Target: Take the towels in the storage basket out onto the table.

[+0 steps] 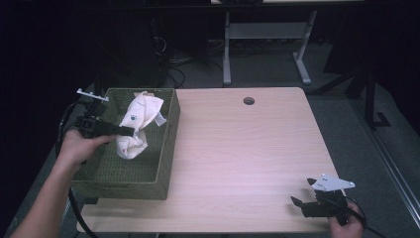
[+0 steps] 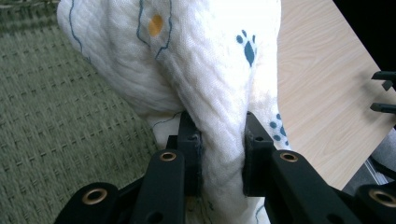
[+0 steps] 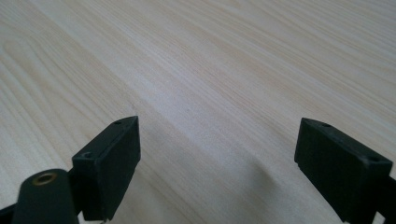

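A white cloth (image 1: pixel 137 124) printed with blue paw marks hangs bunched over the green woven basket (image 1: pixel 167 148) at the table's left. My left gripper (image 1: pixel 130 131) is shut on the cloth's middle. In the left gripper view the cloth (image 2: pixel 205 79) is squeezed between the two black jaws of the left gripper (image 2: pixel 222 140), with the basket's woven floor (image 2: pixel 60 116) behind it. My right gripper (image 1: pixel 303 192) stands open near the table's front right corner, nothing between its jaws. The right gripper view shows the open right gripper (image 3: pixel 217 163) over bare light wood (image 3: pixel 210 70).
The light wooden table (image 1: pixel 247 148) has a round cable hole (image 1: pixel 248 101) at the back. The basket's walls rise around the left gripper. Beyond the table stand a desk frame (image 1: pixel 267 44) and cables on a dark floor.
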